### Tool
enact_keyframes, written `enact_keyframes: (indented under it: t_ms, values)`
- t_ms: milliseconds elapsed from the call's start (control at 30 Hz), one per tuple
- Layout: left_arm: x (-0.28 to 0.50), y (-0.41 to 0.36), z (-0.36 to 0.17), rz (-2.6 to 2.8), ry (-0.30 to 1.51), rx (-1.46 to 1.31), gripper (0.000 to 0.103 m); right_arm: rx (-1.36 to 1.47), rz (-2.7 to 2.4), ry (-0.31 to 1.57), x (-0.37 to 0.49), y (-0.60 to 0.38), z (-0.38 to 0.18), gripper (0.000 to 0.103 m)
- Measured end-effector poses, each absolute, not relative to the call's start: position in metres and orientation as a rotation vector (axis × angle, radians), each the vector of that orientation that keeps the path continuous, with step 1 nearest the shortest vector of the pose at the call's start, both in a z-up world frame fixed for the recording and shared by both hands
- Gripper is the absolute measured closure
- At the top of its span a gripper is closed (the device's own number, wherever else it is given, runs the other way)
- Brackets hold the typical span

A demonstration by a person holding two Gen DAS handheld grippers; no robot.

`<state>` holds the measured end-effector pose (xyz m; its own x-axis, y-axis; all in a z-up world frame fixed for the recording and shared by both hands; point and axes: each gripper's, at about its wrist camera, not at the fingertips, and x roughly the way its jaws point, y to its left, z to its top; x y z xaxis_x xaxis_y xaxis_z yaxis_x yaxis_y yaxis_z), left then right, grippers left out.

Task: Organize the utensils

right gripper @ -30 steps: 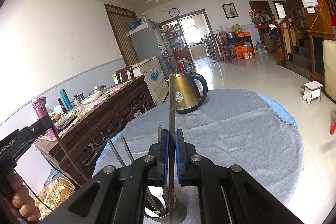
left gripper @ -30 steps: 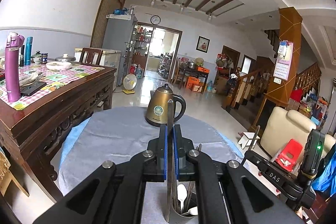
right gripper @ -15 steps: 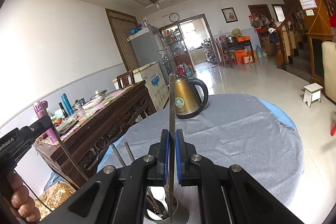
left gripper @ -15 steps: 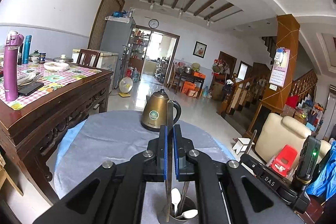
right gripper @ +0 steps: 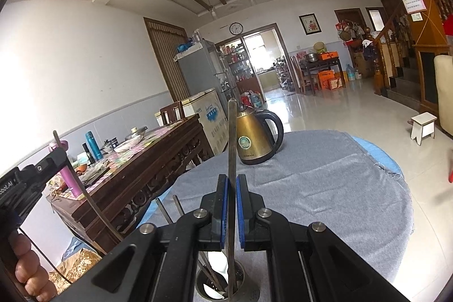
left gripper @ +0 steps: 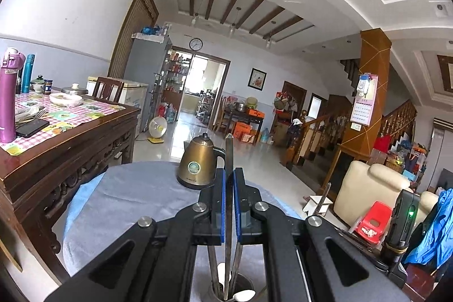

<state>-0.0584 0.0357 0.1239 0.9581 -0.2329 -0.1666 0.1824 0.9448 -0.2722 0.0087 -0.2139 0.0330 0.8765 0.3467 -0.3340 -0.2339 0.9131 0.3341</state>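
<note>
My left gripper [left gripper: 229, 180] is shut on a thin metal utensil [left gripper: 228, 154] that stands upright. Its lower end reaches into a metal holder [left gripper: 249, 282] just below, beside a white spoon [left gripper: 243, 295] and other handles. My right gripper [right gripper: 232, 183] is shut on a second upright metal utensil [right gripper: 232, 132], whose lower end dips into the same holder [right gripper: 252, 292]. In the right wrist view the left gripper's body [right gripper: 36, 177] shows at the left edge with a hand [right gripper: 25, 273] under it. Both utensils' working ends are hidden.
A brass kettle [left gripper: 198, 163] [right gripper: 252, 137] stands at the far side of the round table with a grey cloth [left gripper: 127, 197] [right gripper: 325, 188]. A carved wooden side table [left gripper: 70, 143] [right gripper: 136, 174] with bottles and dishes is close on the left. A cream chair [left gripper: 371, 191] is at the right.
My left gripper has tipped upward a little with its utensil, so the kettle and table sit lower in its view. The right gripper has stayed put.
</note>
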Motion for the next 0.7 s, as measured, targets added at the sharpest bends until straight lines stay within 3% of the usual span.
enact_keyframes:
  t_ms: [700]
  values:
    - [-0.0613,0.0310,0.1252,-0.245,0.163,-0.267,0.098,0.299,0.322,0.375,0.0002,-0.2108,0.0335,0.096]
